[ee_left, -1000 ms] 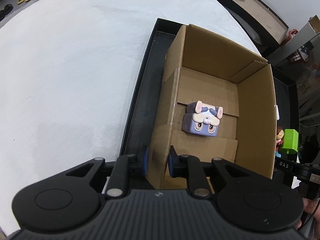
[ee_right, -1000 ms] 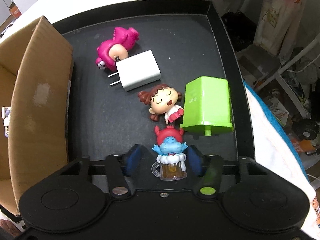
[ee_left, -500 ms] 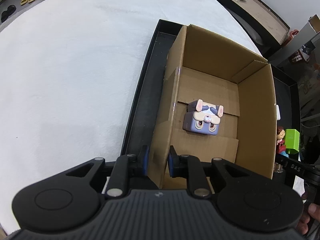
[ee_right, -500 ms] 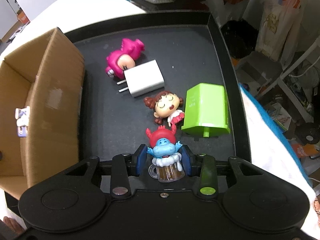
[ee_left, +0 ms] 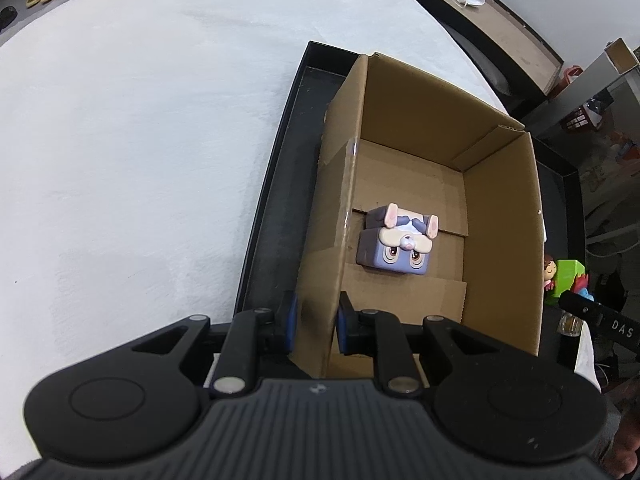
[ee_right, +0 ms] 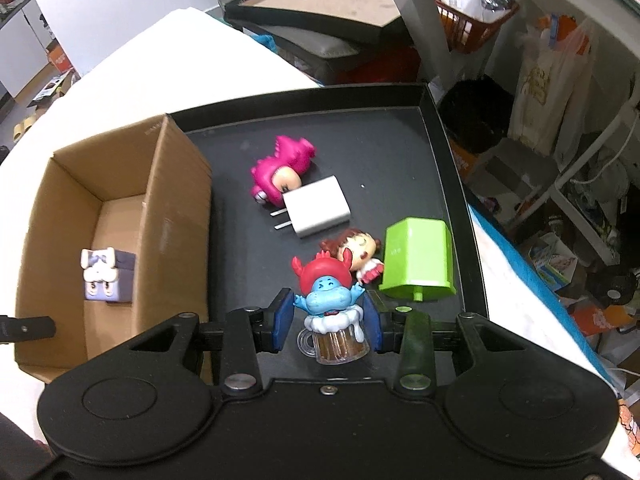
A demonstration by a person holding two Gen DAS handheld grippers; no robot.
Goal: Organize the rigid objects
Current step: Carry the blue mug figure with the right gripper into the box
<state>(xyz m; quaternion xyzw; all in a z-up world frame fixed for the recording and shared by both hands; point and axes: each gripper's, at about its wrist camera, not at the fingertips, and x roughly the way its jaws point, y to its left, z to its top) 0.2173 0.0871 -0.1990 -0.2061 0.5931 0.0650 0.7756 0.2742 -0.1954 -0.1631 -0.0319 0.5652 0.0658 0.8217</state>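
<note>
My right gripper (ee_right: 327, 320) is shut on a blue figurine with a red hat in a beer mug (ee_right: 330, 312) and holds it above the black tray (ee_right: 400, 148). My left gripper (ee_left: 314, 322) is shut on the left wall of the open cardboard box (ee_left: 332, 216), which stands on the tray's left part. A purple cube bunny toy (ee_left: 396, 244) lies inside the box; it also shows in the right wrist view (ee_right: 107, 278). On the tray lie a pink dinosaur figure (ee_right: 280, 170), a white charger (ee_right: 316, 212), a red-haired girl figurine (ee_right: 358, 250) and a green block (ee_right: 418, 260).
The tray sits on a white-covered table (ee_left: 120, 140). Beyond the table's right edge are clutter, bags and a white rack (ee_right: 560, 140). A dark bench with a mask on it (ee_right: 320, 0) stands behind the table.
My right gripper closed on the blue figurine and lifted it up and back from the tray. The left gripper stayed shut on the box wall.
</note>
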